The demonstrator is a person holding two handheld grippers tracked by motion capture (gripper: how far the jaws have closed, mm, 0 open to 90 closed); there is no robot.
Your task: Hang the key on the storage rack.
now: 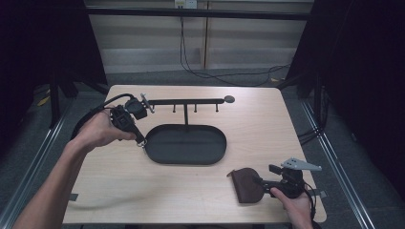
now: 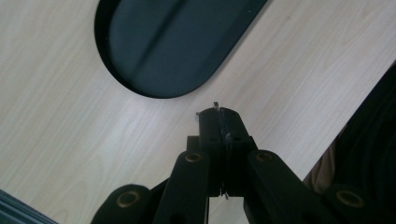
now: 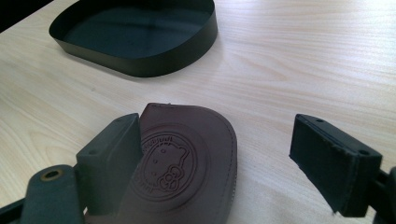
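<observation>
here your right gripper gapes wide over the brown leather pouch lying flat between its jaws; your left gripper is pinched closed on nothing.

A brown leather pouch, rounded along 1 edge and embossed with a circular cartoon emblem, is seen lying flat on the pale wooden table near its front right corner. A black oval tray with a low upright rim is set at the table's centre, well apart from the pouch.
</observation>
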